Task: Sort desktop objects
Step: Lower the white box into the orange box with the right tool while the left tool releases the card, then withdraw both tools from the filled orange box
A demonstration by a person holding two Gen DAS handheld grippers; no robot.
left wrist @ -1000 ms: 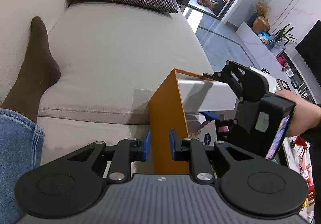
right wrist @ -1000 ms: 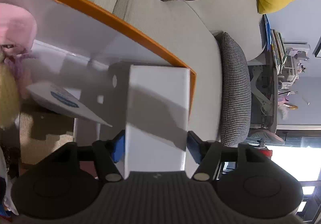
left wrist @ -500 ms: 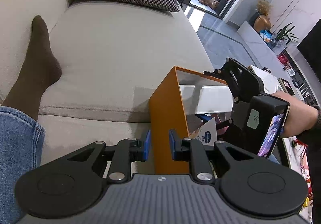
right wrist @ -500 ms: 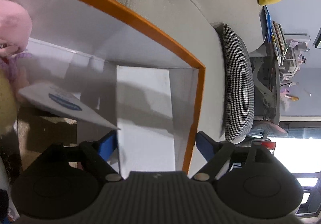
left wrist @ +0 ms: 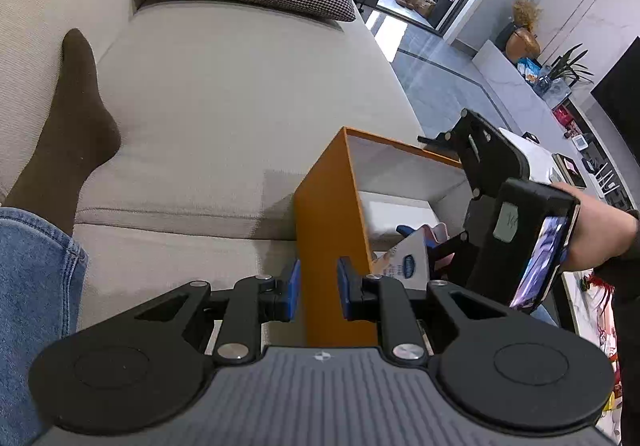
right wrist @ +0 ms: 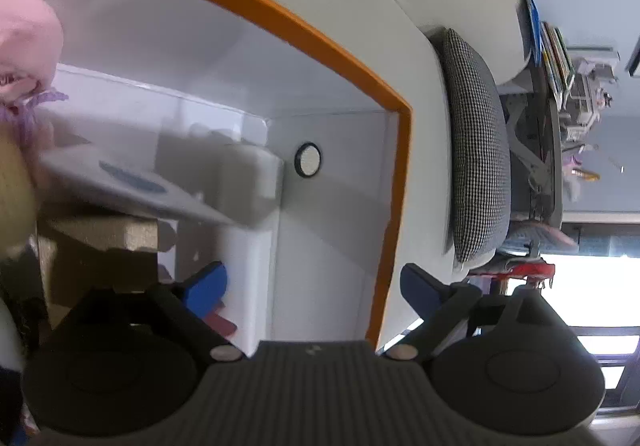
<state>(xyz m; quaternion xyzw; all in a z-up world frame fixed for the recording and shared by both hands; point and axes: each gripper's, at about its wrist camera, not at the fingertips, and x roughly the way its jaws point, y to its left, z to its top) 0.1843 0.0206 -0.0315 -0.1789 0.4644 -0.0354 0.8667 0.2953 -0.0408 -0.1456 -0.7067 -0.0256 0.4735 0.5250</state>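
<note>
Beside beige sofa (left wrist: pixel 224 98), rectangular orange box (left wrist: pixel 326 230)

matt orange box (left wrist: pixel 328 230) with smooth white lining; woven cloth sofa (left wrist: pixel 240 86).

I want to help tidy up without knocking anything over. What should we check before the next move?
1. Right gripper open and empty: ok, its fingers are spread wide with nothing between the pads.
2. White box inside the orange box: ok, it lies against the inner wall.
3. Left gripper steadying the orange box: ok, its fingers sit on either side of the near wall.
4. Right gripper clear of the orange box: not ok, one finger is inside and the rim runs between the two.
5. Next thing to sort is in view: cannot tell.
</note>
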